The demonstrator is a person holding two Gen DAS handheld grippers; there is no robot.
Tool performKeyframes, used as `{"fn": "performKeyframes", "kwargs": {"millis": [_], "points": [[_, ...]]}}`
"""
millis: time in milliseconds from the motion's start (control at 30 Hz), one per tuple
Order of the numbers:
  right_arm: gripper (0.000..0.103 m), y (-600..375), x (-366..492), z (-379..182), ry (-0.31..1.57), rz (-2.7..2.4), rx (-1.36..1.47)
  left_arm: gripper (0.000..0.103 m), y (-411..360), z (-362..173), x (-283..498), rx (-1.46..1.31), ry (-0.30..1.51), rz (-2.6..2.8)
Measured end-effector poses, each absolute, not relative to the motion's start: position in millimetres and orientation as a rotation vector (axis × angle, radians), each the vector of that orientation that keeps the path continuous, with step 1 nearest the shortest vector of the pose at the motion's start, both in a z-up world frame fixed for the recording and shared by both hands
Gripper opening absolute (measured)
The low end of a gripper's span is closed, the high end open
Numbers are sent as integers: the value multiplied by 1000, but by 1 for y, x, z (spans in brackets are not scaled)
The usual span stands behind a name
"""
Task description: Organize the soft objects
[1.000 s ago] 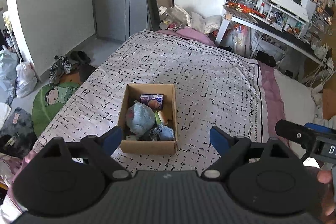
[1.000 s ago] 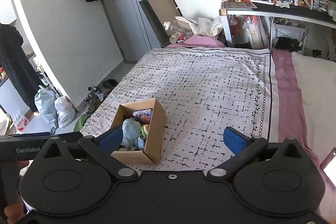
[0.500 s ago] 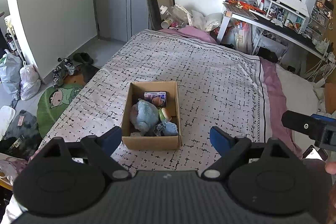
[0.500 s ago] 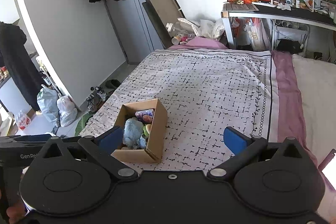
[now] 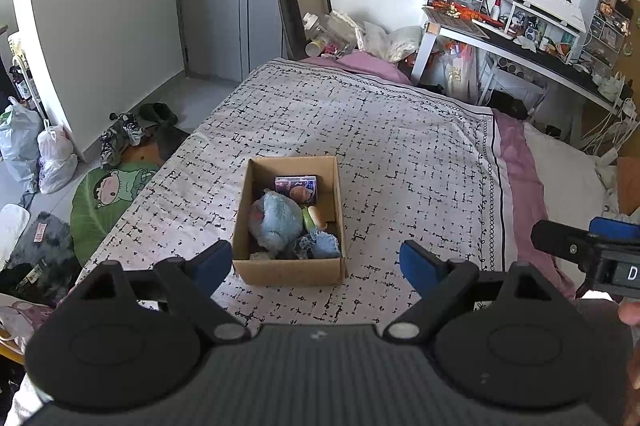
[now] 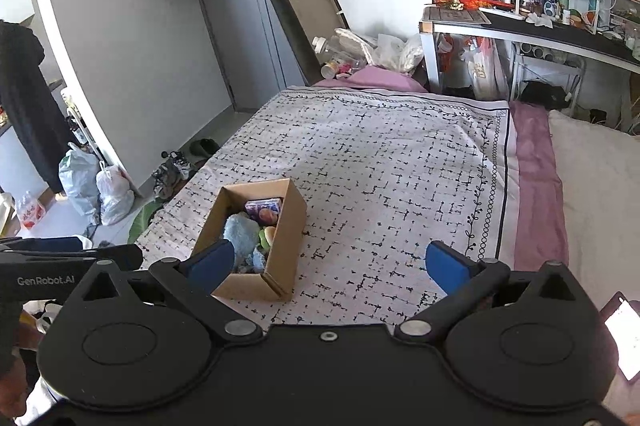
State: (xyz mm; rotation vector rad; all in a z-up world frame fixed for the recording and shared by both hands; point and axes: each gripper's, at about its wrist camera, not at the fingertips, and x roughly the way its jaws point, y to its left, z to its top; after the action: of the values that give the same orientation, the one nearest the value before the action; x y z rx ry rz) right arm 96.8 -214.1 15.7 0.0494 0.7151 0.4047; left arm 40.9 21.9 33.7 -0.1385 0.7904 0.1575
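on quilted bed (image 5: 400, 146) | rectangular cardboard box (image 5: 289, 272) | fuzzy blue plush (image 5: 276, 220) | both jaws apart

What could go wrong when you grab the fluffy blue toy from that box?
The blue plush is jammed among other things in the cardboard box, so pulling it might drag those out. The light box might also lift or slide on the bedspread, since both the left tool and right tool are open, holding nothing.

My left gripper (image 5: 316, 260) hangs wide open above a cardboard box (image 5: 289, 270) of soft toys, a blue plush (image 5: 276, 220) among them, on the patterned bedspread (image 5: 400, 146).
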Motion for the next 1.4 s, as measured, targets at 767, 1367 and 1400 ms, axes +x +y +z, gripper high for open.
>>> {"fn": "performKeyframes", "kwargs": {"millis": [767,1367,1400], "points": [[103,-212,96,9,744,381,22,90,19,28,37,-142,799,155],[103,-212,96,7,752,379,25,90,19,25,37,-141,801,153],[103,-212,96,7,753,378,24,90,19,25,37,-142,801,155]]}}
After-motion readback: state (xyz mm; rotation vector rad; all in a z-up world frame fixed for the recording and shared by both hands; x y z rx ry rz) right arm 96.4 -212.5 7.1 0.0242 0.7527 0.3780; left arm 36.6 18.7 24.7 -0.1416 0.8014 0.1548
